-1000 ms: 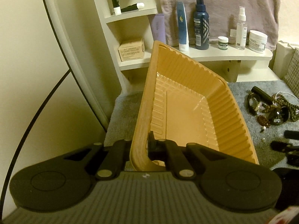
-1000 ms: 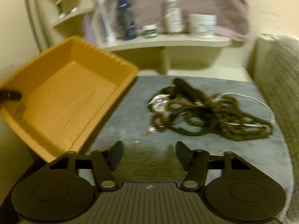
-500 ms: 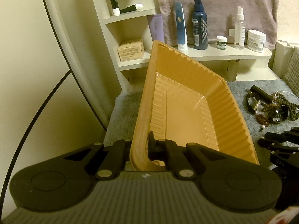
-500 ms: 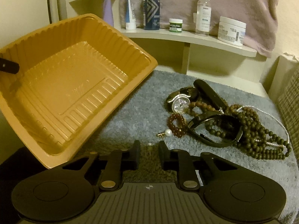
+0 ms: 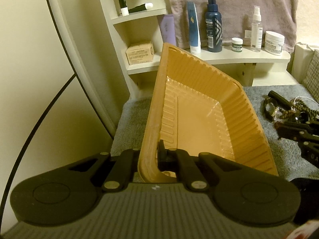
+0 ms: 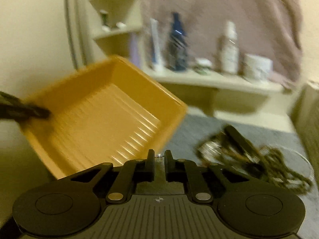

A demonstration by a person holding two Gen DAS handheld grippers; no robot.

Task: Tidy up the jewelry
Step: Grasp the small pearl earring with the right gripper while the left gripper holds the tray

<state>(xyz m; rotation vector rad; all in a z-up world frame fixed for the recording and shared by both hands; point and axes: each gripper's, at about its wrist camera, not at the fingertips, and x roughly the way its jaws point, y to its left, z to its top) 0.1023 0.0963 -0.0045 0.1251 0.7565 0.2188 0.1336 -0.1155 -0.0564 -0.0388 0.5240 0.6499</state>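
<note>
Both wrist views close, angled down, left at tray [image 5: 199, 123], right blurred, sharing shelf [image 6: 219, 79]

Cream walls [image 5: 30, 59], a cream corner shelf [image 5: 229, 56] lined with toiletry bottles [image 5: 214, 23], a mauve towel [image 5: 229, 6] hung behind, grey carpeted surface [image 5: 129, 119] below

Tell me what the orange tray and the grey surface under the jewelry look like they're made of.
The orange tray looks like thin moulded plastic: glossy glare on its floor, ribbed walls, a rolled rim. The grey surface looks like soft fabric, perhaps a towel or mat: matte, with a fuzzy nap. Which one, the pictures leave open.
</note>
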